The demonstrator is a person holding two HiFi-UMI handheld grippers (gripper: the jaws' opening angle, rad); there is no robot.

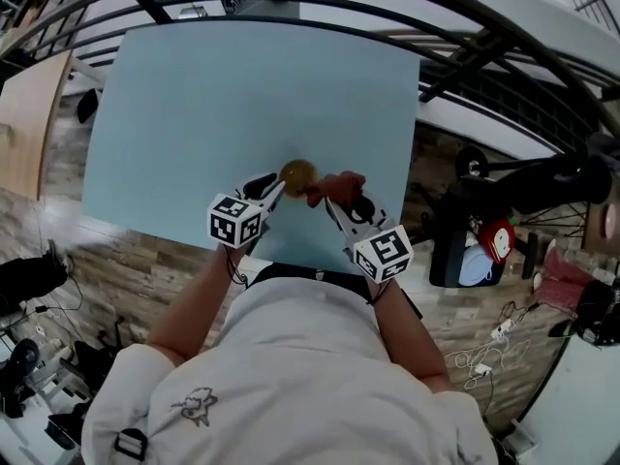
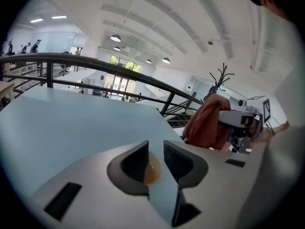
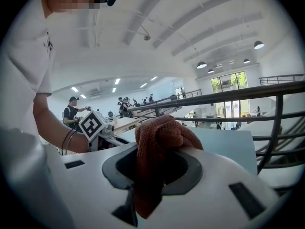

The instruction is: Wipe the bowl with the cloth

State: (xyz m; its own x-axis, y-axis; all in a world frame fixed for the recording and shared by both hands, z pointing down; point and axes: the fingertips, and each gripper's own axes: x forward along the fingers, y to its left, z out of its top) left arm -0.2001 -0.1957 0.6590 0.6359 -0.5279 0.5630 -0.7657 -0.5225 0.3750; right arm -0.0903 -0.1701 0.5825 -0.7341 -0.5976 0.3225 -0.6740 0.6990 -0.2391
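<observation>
A small yellow-brown bowl (image 1: 297, 173) sits on the light blue table (image 1: 242, 95) near its front edge. My left gripper (image 1: 276, 184) is at the bowl's left side. In the left gripper view the jaws (image 2: 156, 159) stand apart, and part of the bowl (image 2: 153, 171) shows low in the gap beside the left pad, with the table visible through the rest of the gap. My right gripper (image 1: 334, 201) is just right of the bowl, shut on a rust-orange cloth (image 1: 327, 188). The cloth (image 3: 157, 142) bunches above the jaws and hangs down below them.
The table's front edge (image 1: 291, 264) runs just under both grippers. A black curved railing (image 1: 465, 37) stands behind and to the right of the table. A wooden table (image 1: 29, 114) is at the far left. Bags, a chair and cables (image 1: 484, 250) lie on the floor at the right.
</observation>
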